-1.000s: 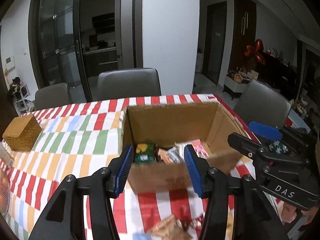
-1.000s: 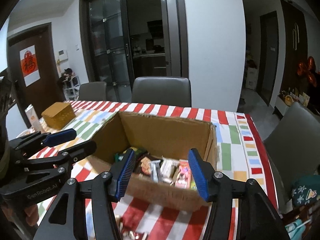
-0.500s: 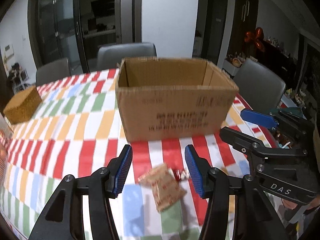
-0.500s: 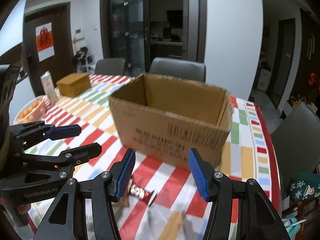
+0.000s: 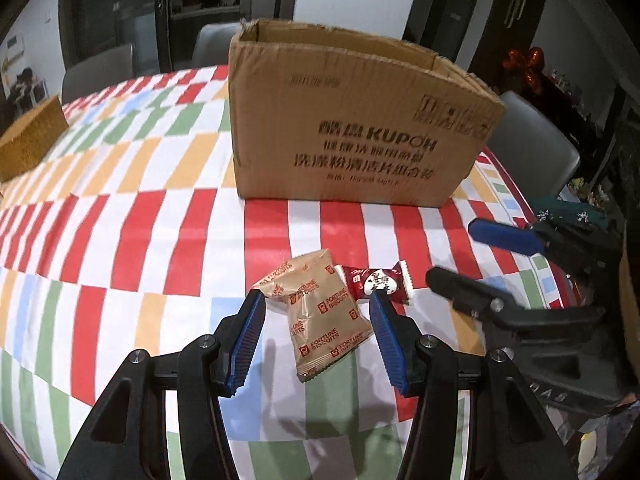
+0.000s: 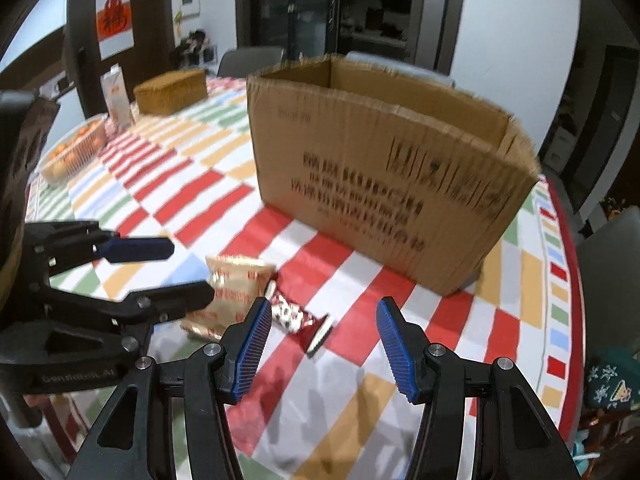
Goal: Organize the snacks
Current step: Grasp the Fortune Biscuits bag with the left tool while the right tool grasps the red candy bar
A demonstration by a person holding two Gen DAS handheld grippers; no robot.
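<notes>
The left gripper (image 5: 316, 320) stands wide open and holds nothing, its blue pads either side of a tan biscuit packet (image 5: 320, 312) lying flat on the striped tablecloth (image 5: 120, 240); the right gripper (image 6: 320, 336) is likewise spread wide and empty, low over a small red candy wrapper (image 6: 298, 318); the wrapper touches the packet's right edge; behind both snacks stands an open cardboard box (image 5: 352, 132); further left sit a woven box (image 6: 172, 90) and a basket of oranges (image 6: 72, 150).
</notes>
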